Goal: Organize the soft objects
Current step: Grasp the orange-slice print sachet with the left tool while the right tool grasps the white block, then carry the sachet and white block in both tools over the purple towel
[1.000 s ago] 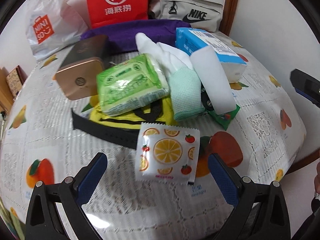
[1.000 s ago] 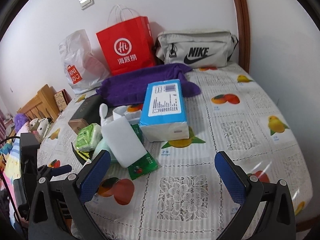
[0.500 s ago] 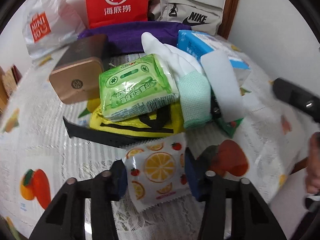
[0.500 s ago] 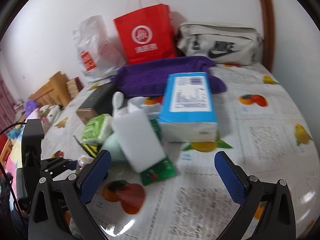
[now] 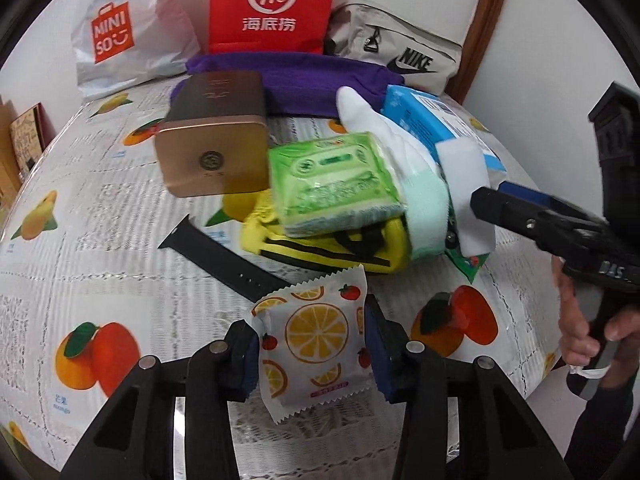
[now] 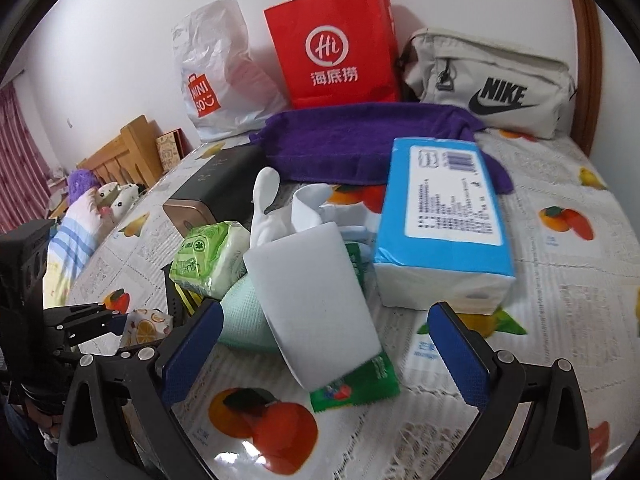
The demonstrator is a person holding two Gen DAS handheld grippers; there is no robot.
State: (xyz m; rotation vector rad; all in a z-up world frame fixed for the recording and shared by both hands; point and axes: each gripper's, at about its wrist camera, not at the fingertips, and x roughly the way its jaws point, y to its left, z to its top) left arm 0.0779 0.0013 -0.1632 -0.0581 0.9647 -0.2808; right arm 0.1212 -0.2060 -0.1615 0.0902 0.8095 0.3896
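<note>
Pinching the packet (image 5: 314,342) between my left claw's (image 5: 310,350) pads, lifted off the cloth. Light, crinkly, slippery; mid-sides hold best. Right claw (image 6: 326,350) gapes empty, sponge (image 6: 314,304) just ahead.

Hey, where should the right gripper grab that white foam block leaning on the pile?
Grip the white foam block across its two long side faces, coming from its near lower end. It lies tilted, and the right gripper already straddles that end, open.
</note>
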